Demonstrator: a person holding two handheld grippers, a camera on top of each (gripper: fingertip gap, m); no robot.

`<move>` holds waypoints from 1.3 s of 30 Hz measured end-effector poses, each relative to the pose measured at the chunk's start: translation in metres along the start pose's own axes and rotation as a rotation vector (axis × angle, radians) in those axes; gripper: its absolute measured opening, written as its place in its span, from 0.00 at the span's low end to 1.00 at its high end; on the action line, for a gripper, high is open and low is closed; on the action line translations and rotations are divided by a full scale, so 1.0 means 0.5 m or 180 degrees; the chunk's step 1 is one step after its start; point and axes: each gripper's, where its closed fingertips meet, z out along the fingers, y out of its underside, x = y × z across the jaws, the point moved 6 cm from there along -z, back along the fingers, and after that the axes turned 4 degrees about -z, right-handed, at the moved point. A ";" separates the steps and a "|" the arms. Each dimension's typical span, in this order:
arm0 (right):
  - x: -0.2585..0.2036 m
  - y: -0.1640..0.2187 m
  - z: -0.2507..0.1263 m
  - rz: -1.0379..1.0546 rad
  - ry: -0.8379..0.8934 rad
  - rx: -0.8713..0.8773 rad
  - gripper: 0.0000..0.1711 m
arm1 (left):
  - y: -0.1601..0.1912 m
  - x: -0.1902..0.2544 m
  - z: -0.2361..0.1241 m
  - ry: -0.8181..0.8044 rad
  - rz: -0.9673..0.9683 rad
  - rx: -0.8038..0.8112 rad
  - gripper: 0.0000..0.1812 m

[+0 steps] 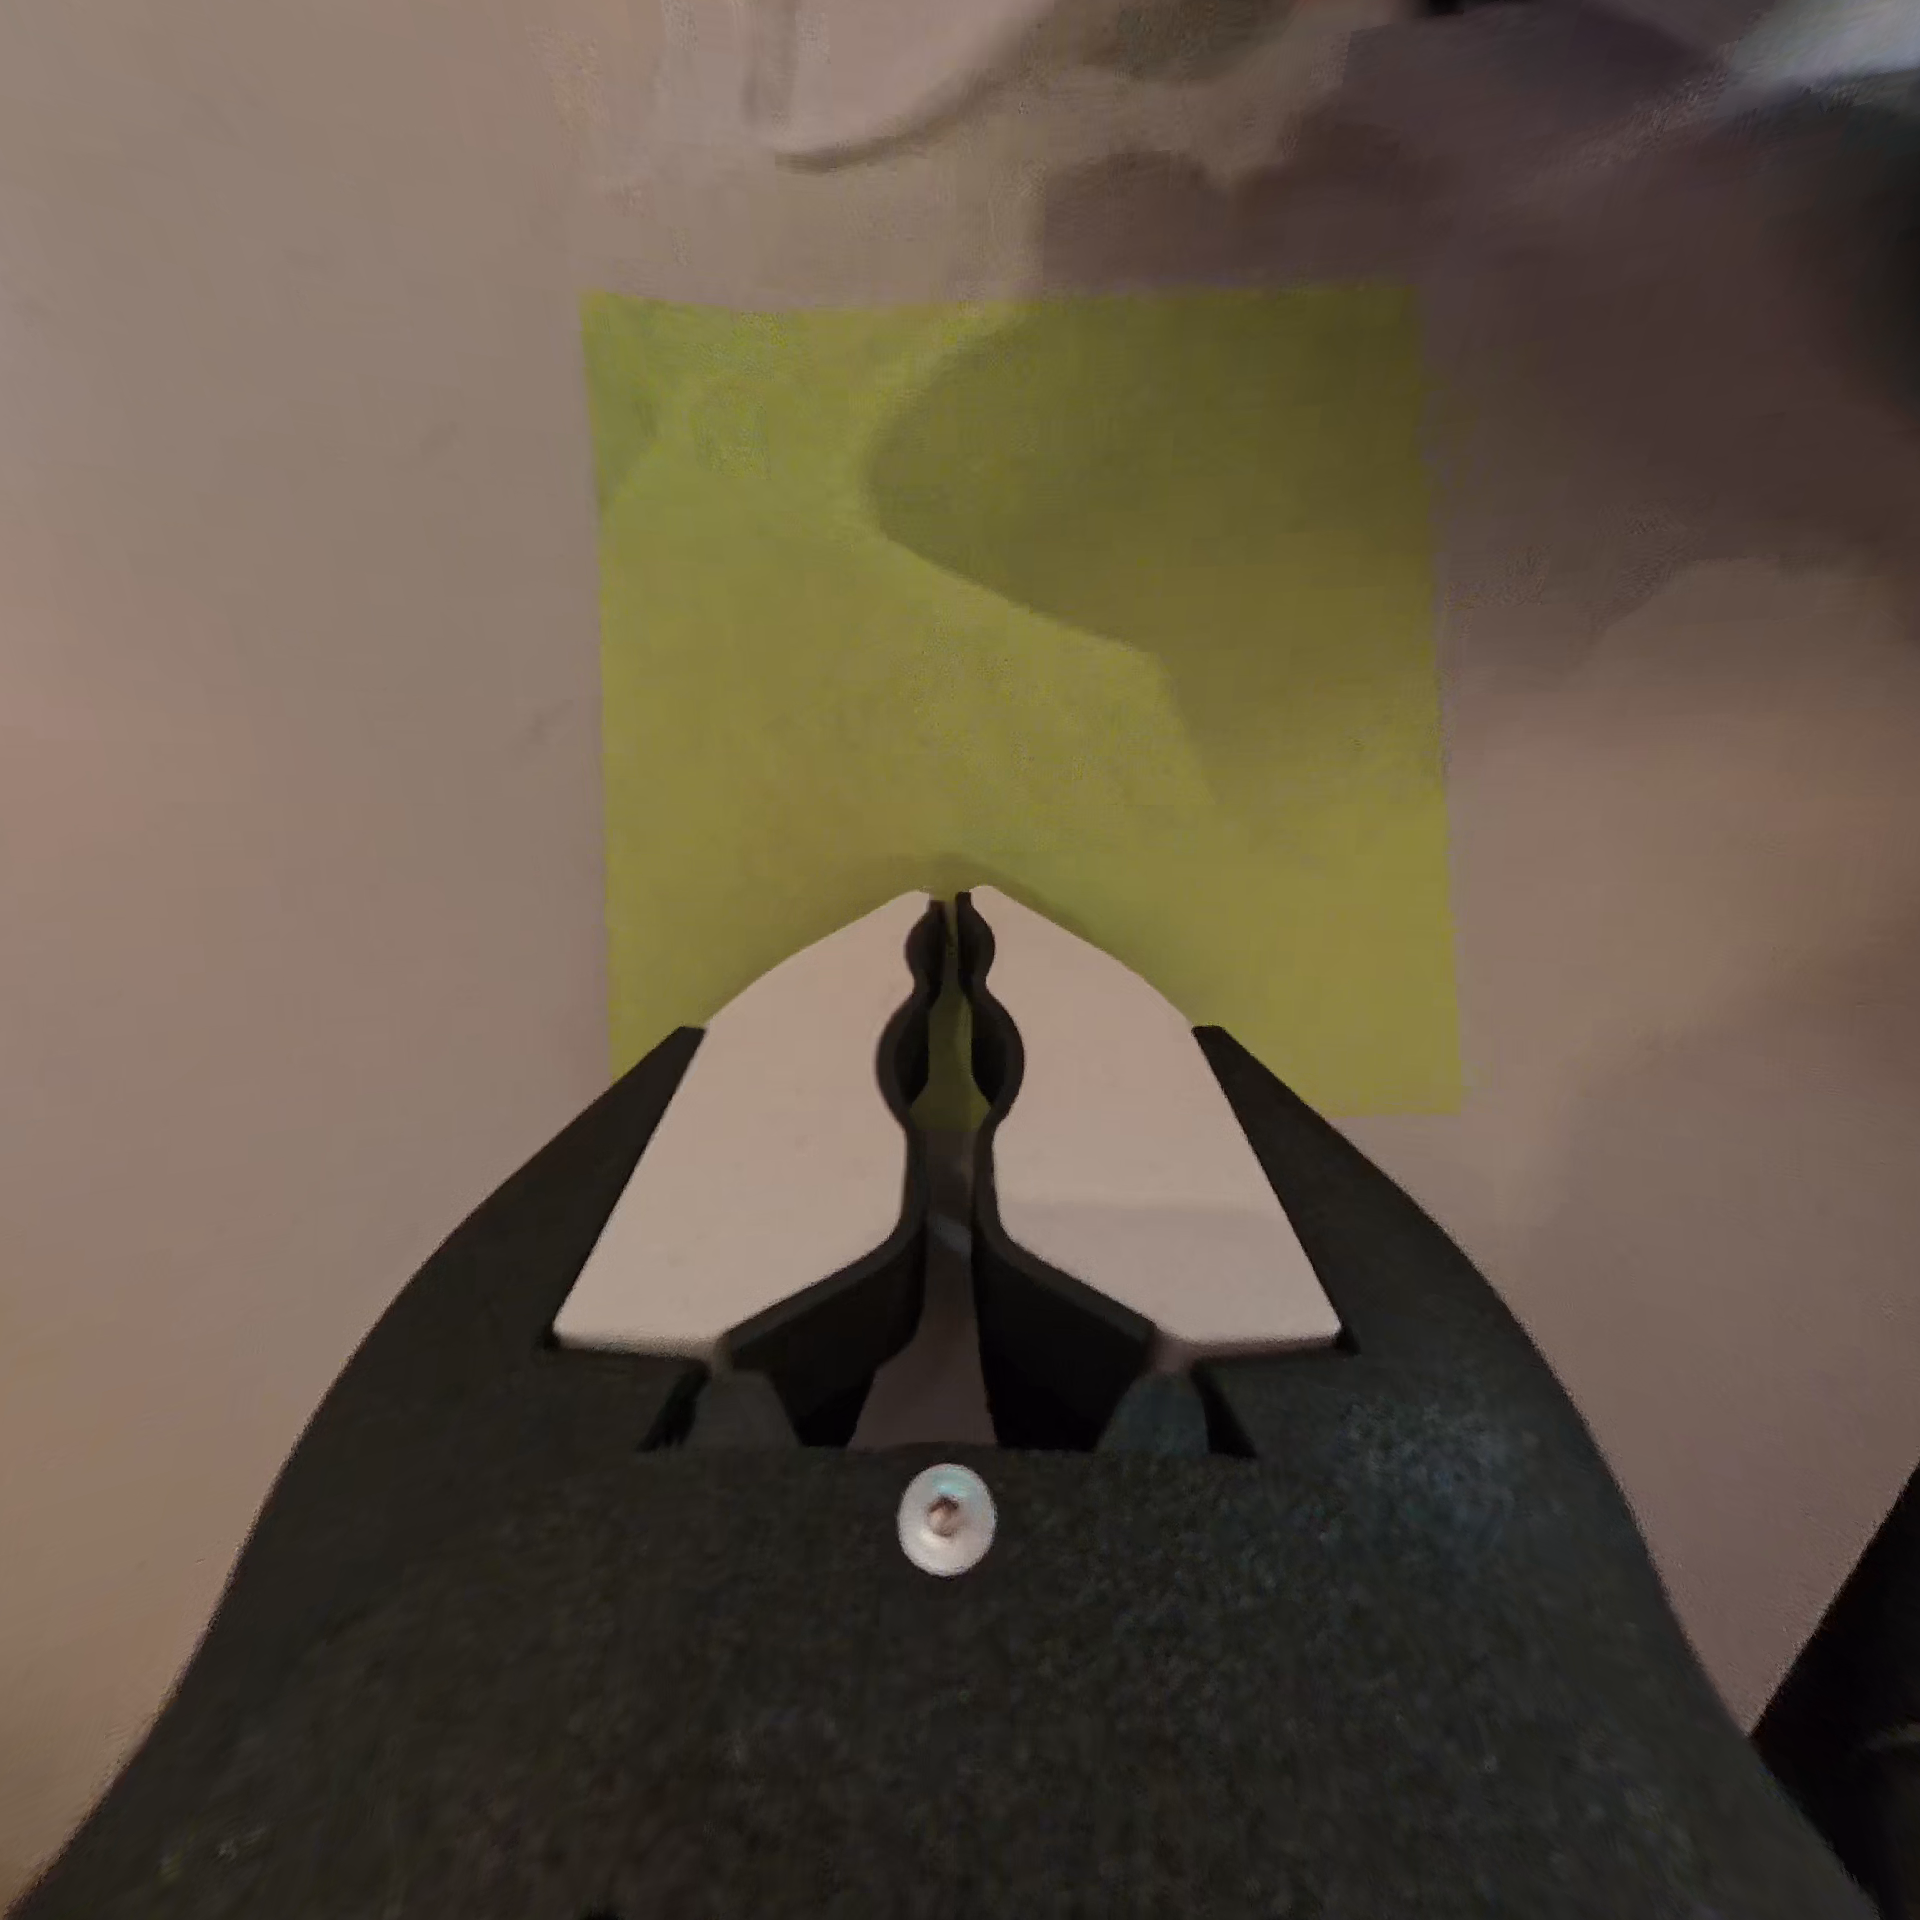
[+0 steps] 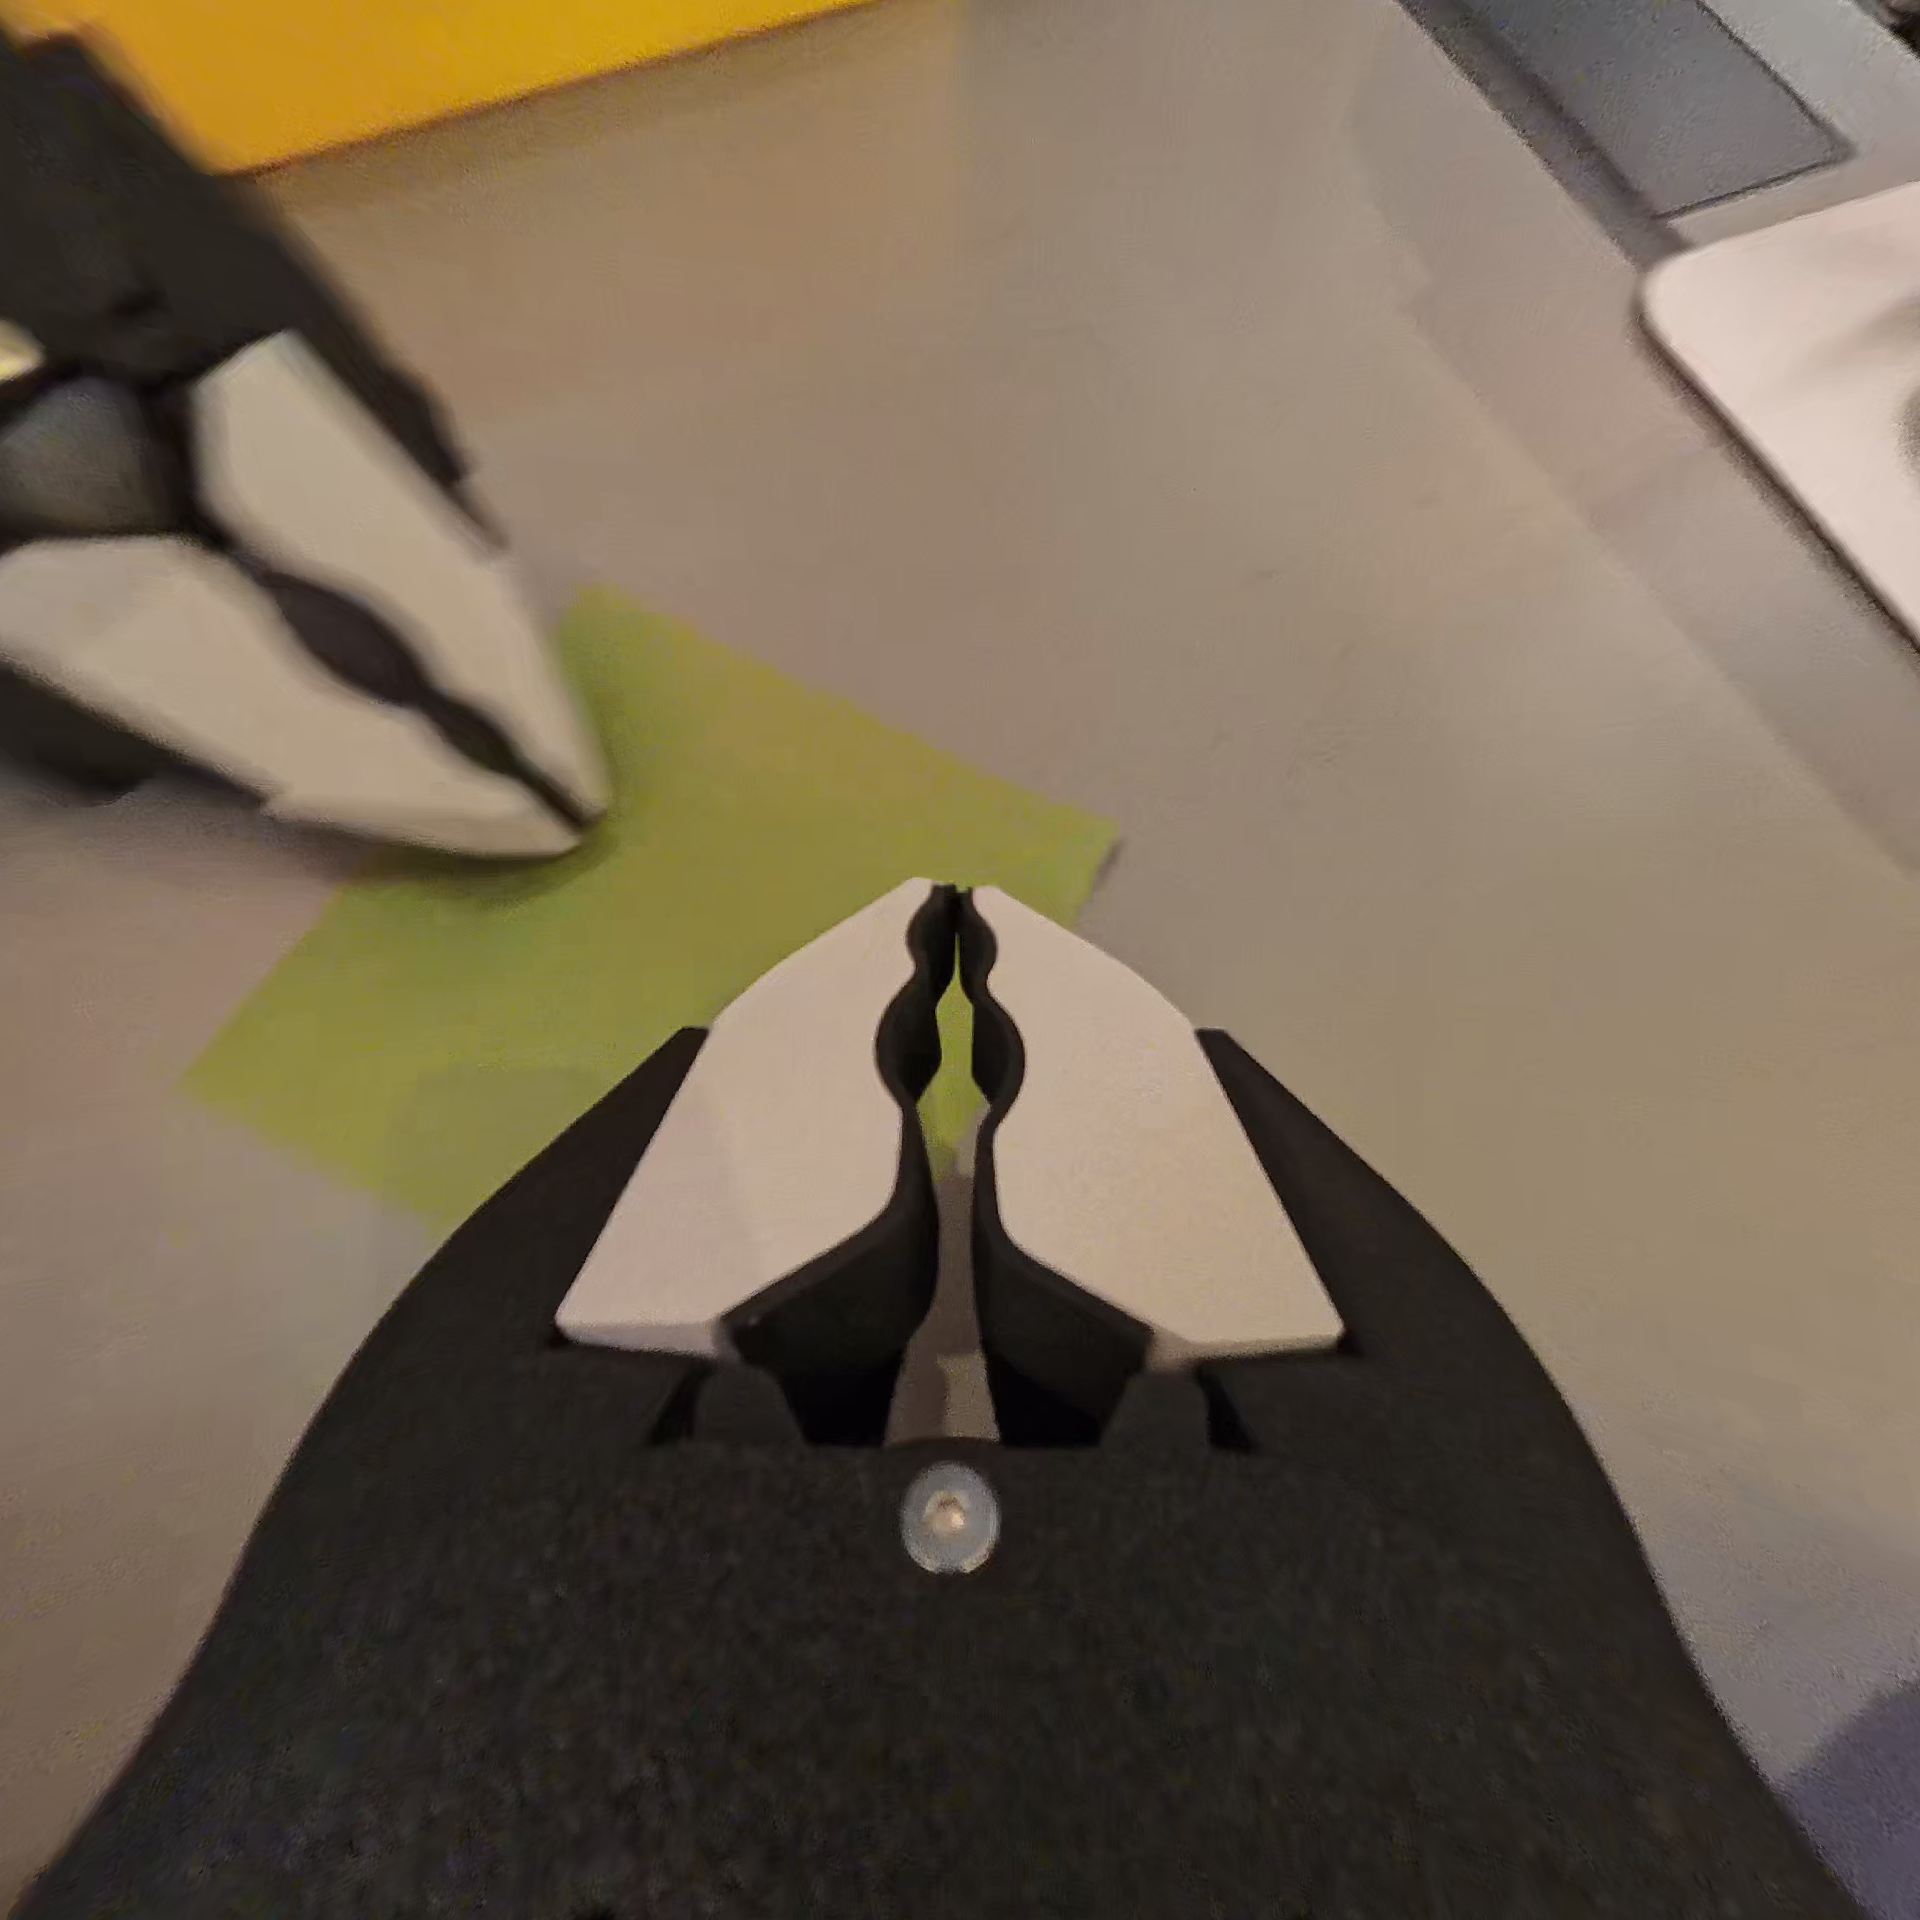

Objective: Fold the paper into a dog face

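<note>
On the matte table (image 2: 1299,623), both tongs, left (image 1: 954,902) and right (image 2: 956,891), were closed over flat square green paper (image 1: 790,644); a yellow sheet (image 2: 416,62) lay beyond.

- The surface (image 2: 1299,540) is plain, matte and beige-grey.
- A flat yellow thing (image 2: 416,73) lies along its far left edge; what it is cannot be told.
- A grey rectangular pad or panel (image 2: 1673,94) sits at the far right corner.
- A white rounded-cornered object (image 2: 1808,353) lies just beside it, at the right edge.
</note>
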 end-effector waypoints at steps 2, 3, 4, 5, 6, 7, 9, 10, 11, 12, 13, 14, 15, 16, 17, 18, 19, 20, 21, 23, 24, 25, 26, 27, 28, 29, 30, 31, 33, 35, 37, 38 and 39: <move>-0.052 0.023 -0.026 -0.0111 -0.0028 0.0012 0.02 | 0.003 -0.014 -0.008 -0.0014 -0.0109 0.0063 0.09; -0.076 0.036 -0.038 -0.0161 -0.0023 -0.0005 0.02 | 0.001 -0.018 -0.015 -0.0003 -0.0171 0.0132 0.12; -0.095 0.049 -0.048 -0.0171 0.0000 -0.0022 0.02 | -0.002 -0.019 -0.026 -0.0018 -0.0228 0.0226 0.14; -0.111 0.060 -0.057 -0.0128 0.0014 -0.0016 0.01 | -0.005 -0.019 -0.038 -0.0085 -0.0282 0.0333 0.15; -0.124 0.070 -0.062 -0.0075 0.0021 -0.0014 0.01 | -0.006 -0.019 -0.049 -0.0197 -0.0348 0.0433 0.17; -0.132 0.082 -0.064 -0.0055 0.0035 -0.0072 0.02 | -0.006 -0.016 -0.057 -0.0313 -0.0429 0.0508 0.20; -0.133 0.106 -0.066 -0.0071 0.0211 -0.0226 0.04 | 0.000 -0.009 -0.060 -0.0577 -0.0667 0.0554 0.34; -0.133 0.112 -0.069 -0.0046 0.0319 -0.0177 0.04 | 0.004 -0.003 -0.058 -0.0685 -0.0809 0.0571 0.39; -0.133 0.113 -0.074 -0.0011 0.0417 -0.0023 0.04 | 0.007 0.005 -0.055 -0.0769 -0.0957 0.0611 0.43; -0.132 0.112 -0.082 -0.0012 0.0526 0.0105 0.05 | 0.010 0.012 -0.049 -0.0842 -0.1106 0.0632 0.48; -0.129 0.110 -0.092 -0.0048 0.0664 0.0177 0.06 | 0.012 0.018 -0.042 -0.0904 -0.1227 0.0610 0.55; -0.128 0.107 -0.100 -0.0105 0.0752 0.0265 0.06 | 0.015 0.021 -0.034 -0.0993 -0.1338 0.0563 0.60; -0.126 0.105 -0.108 -0.0123 0.0815 0.0323 0.06 | 0.017 0.021 -0.027 -0.1071 -0.1450 0.0537 0.65; -0.125 0.104 -0.114 -0.0101 0.0827 0.0330 0.06 | 0.015 0.023 -0.021 -0.1080 -0.1552 0.0553 0.67; -0.124 0.105 -0.117 -0.0055 0.0800 0.0307 0.08 | 0.010 0.026 -0.016 -0.1030 -0.1654 0.0597 0.67; -0.123 0.106 -0.118 0.0010 0.0771 0.0286 0.11 | 0.004 0.030 -0.012 -0.0956 -0.1734 0.0648 0.67; -0.120 0.109 -0.115 0.0101 0.0753 0.0258 0.14 | -0.003 0.035 -0.008 -0.0879 -0.1762 0.0690 0.67; -0.118 0.113 -0.110 0.0200 0.0701 0.0206 0.18 | -0.010 0.040 -0.003 -0.0816 -0.1741 0.0691 0.66; -0.119 0.116 -0.104 0.0279 0.0585 0.0156 0.21 | -0.012 0.044 0.004 -0.0796 -0.1694 0.0636 0.66; -0.123 0.121 -0.094 0.0359 0.0393 0.0084 0.21 | -0.012 0.047 0.021 -0.0812 -0.1583 0.0471 0.65; -0.122 0.121 -0.095 0.0356 0.0390 0.0087 0.21 | -0.012 0.045 0.023 -0.0876 -0.1522 0.0433 0.64; -0.121 0.120 -0.099 0.0333 0.0390 0.0125 0.21 | -0.011 0.044 0.025 -0.0914 -0.1468 0.0371 0.63; -0.118 0.120 -0.104 0.0325 0.0406 0.0157 0.21 | -0.010 0.043 0.026 -0.0950 -0.1411 0.0307 0.62; -0.114 0.121 -0.110 0.0341 0.0424 0.0178 0.21 | -0.008 0.038 0.026 -0.1010 -0.1360 0.0249 0.61; -0.110 0.122 -0.115 0.0379 0.0426 0.0203 0.21 | -0.005 0.033 0.025 -0.1028 -0.1328 0.0226 0.62; -0.107 0.123 -0.119 0.0431 0.0417 0.0243 0.21 | -0.003 0.026 0.024 -0.1019 -0.1334 0.0222 0.62; -0.104 0.123 -0.121 0.0486 0.0401 0.0287 0.21 | -0.001 0.017 0.022 -0.1023 -0.1344 0.0201 0.62; -0.103 0.123 -0.123 0.0535 0.0370 0.0319 0.21 | 0.001 0.006 0.019 -0.1029 -0.1361 0.0164 0.62; -0.105 0.122 -0.122 0.0576 0.0318 0.0324 0.21 | 0.006 -0.016 0.011 -0.1032 -0.1394 0.0104 0.62; -0.108 0.118 -0.122 0.0546 0.0314 0.0323 0.21 | 0.014 -0.032 -0.005 -0.0982 -0.1492 0.0132 0.61; -0.115 0.110 -0.121 0.0488 0.0259 0.0336 0.22 | 0.019 -0.036 -0.037 -0.0972 -0.1565 0.0341 0.59; -0.119 0.105 -0.118 0.0449 0.0199 0.0341 0.22 | 0.024 -0.035 -0.053 -0.1010 -0.1578 0.0429 0.57; -0.124 0.099 -0.114 0.0395 0.0111 0.0339 0.22 | 0.031 -0.033 -0.066 -0.1057 -0.1621 0.0488 0.57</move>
